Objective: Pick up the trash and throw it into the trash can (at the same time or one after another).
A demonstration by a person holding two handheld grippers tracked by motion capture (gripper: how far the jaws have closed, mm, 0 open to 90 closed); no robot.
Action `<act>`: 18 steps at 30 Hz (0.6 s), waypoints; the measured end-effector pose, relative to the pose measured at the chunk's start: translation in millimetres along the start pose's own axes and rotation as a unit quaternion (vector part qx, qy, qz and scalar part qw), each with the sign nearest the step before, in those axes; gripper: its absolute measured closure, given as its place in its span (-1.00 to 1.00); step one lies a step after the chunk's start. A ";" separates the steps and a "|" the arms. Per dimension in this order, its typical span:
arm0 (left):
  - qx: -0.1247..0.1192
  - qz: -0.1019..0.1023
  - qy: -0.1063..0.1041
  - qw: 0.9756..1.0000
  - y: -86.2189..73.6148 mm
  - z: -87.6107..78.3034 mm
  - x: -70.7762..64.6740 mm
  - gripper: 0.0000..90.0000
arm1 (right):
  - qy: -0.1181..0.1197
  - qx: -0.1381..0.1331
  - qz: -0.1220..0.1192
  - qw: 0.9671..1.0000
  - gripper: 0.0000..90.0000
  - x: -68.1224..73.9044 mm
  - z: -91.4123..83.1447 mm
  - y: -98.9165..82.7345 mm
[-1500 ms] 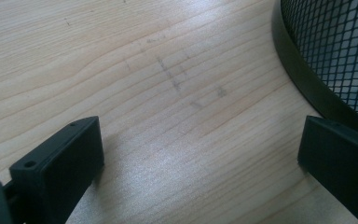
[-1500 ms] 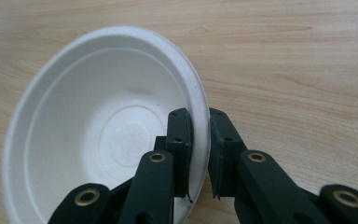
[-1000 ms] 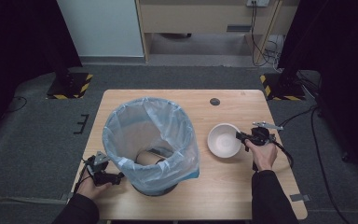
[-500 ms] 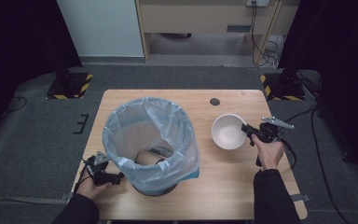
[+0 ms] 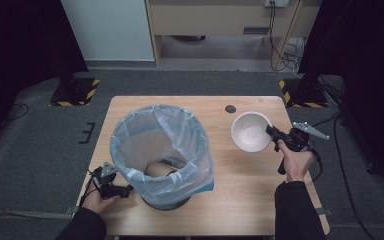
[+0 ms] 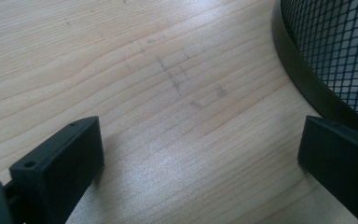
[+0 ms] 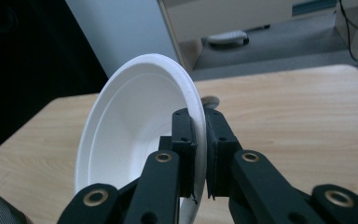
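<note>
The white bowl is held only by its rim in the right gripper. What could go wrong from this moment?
1. The right gripper pinches just the thin rim of the white bowl, which is tilted, so it may slip or swing out.
2. The plastic liner rises high around the bin; the bowl could catch on it.
3. The left gripper is open beside the bin's base, not holding it, so a bump may shift the bin.
</note>
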State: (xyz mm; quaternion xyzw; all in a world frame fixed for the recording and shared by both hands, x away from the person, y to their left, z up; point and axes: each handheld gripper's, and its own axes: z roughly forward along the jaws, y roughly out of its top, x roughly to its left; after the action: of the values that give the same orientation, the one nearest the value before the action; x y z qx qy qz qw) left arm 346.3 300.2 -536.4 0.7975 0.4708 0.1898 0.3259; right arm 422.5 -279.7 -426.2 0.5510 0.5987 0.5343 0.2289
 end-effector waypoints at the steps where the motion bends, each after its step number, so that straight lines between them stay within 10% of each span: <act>1: 0.000 0.000 0.000 1.000 0.0 0.0 0.0 -1.00 | 0.000 -0.005 0.001 1.000 0.88 0.4 -1.5 1.5; 18: 0.000 0.000 0.000 1.000 0.0 0.0 0.0 -1.00 | -0.007 -0.138 -0.015 0.990 0.88 12.3 -43.0 37.9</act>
State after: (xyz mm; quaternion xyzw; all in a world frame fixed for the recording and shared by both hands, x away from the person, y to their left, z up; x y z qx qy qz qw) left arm 346.3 300.2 -536.4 0.7976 0.4708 0.1898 0.3259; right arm 397.6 -292.0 -374.6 0.5089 0.5260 0.6044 0.3148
